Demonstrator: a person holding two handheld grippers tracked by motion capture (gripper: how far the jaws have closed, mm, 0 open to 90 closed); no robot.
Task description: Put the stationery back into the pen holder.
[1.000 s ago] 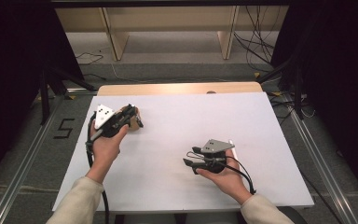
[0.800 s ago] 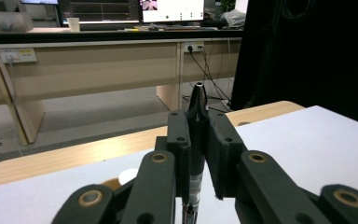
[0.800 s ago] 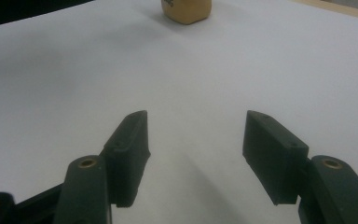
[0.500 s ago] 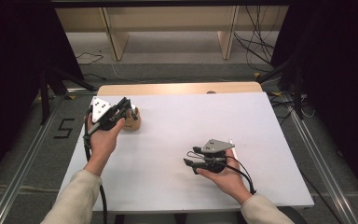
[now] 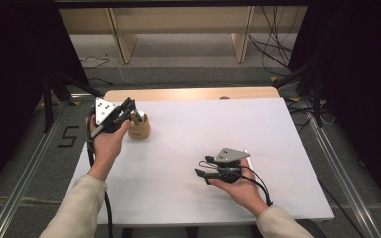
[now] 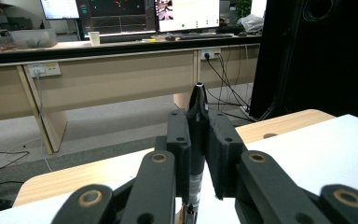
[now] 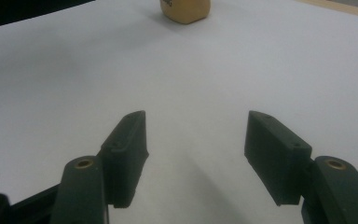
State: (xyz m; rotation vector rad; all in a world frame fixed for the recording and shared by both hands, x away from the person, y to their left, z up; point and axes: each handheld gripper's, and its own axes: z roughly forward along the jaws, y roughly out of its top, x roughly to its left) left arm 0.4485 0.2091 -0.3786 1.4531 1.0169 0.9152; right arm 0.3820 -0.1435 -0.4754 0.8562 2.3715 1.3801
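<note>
Black jaws of the left gripper (image 6: pixel 196 154) are clamped on a slim black pen (image 6: pixel 196 140), held upright with its tip rising above the pads; in the high view this gripper (image 5: pixel 129 111) sits at the far left of the white table (image 5: pixel 188 148), directly over a small tan wooden holder (image 5: pixel 140 130). Right gripper (image 7: pixel 193 154), jaws apart with nothing between them, rests in the hand near the table's front edge, well apart from the holder.

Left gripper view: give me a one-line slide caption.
Left gripper clamps an upright black pen above the white table.
</note>
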